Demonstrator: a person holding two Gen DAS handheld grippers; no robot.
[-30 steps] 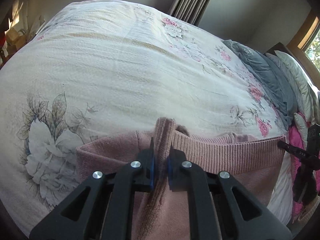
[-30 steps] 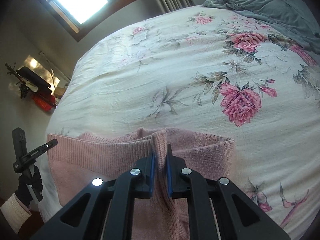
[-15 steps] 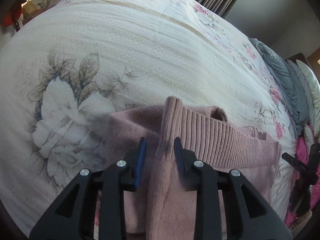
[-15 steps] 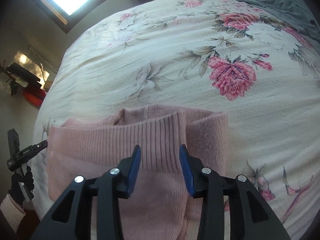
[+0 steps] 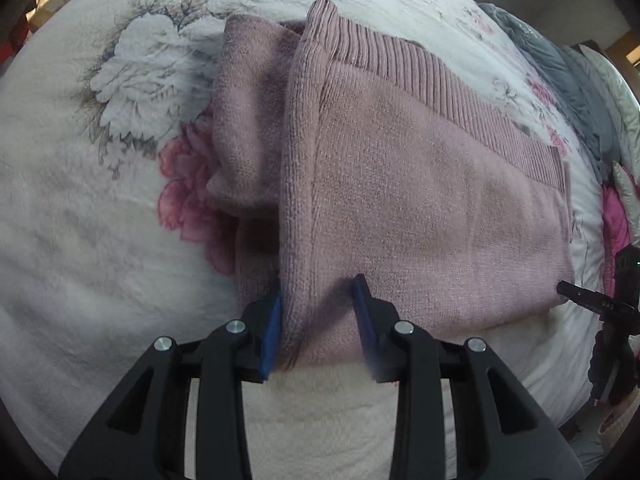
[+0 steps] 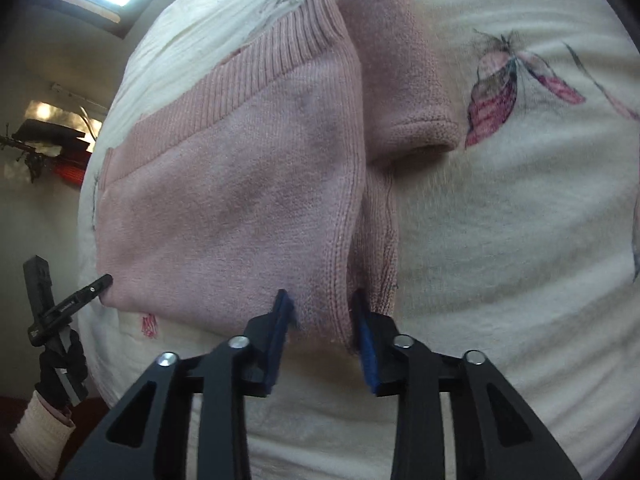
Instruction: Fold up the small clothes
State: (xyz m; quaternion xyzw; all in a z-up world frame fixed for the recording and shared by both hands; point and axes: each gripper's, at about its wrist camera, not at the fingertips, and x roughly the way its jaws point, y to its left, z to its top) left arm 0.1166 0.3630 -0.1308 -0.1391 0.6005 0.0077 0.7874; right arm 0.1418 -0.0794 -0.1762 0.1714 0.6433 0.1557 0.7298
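Both the left gripper (image 5: 318,316) and right gripper (image 6: 322,330) had let go, jaws wide, leaving the pink knitted sweater (image 5: 420,184) folded on the floral quilt (image 5: 80,240)

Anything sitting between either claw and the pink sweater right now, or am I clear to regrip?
Nothing visible is in the way. The left claw and right claw are both open, each straddling a folded edge of the pink sweater, which lies on the floral bedspread.
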